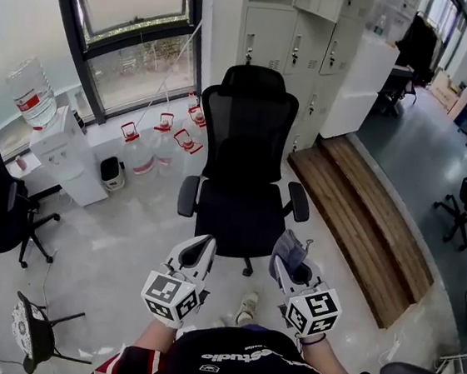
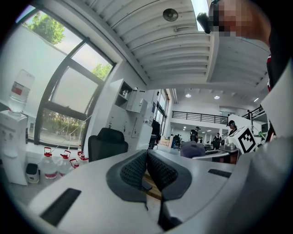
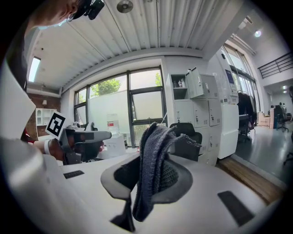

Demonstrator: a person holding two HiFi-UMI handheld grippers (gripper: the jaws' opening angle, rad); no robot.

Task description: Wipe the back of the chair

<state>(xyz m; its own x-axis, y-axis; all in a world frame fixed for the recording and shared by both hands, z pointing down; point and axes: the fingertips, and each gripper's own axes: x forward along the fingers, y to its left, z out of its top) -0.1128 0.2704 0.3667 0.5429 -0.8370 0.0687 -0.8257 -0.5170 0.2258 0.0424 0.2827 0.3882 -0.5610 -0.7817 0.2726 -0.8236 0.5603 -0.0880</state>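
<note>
A black mesh office chair [image 1: 245, 166] stands in front of me, its seat toward me and its back and headrest toward the window. My right gripper [image 1: 290, 260] is shut on a grey cloth [image 3: 153, 164], which sticks up between the jaws near the chair's right armrest. My left gripper [image 1: 199, 252] is shut with nothing between its pads [image 2: 147, 170], just short of the seat's front edge. The chair [image 2: 107, 142] shows small and far in the left gripper view, and its back [image 3: 187, 141] peeks out behind the cloth in the right gripper view.
A water dispenser [image 1: 61, 141] and several water jugs [image 1: 155, 144] stand by the window at left. White lockers [image 1: 318, 32] rise behind the chair. A wooden platform [image 1: 363, 222] runs along the right. Another black chair [image 1: 4, 214] sits far left, a stool [image 1: 33, 331] near left.
</note>
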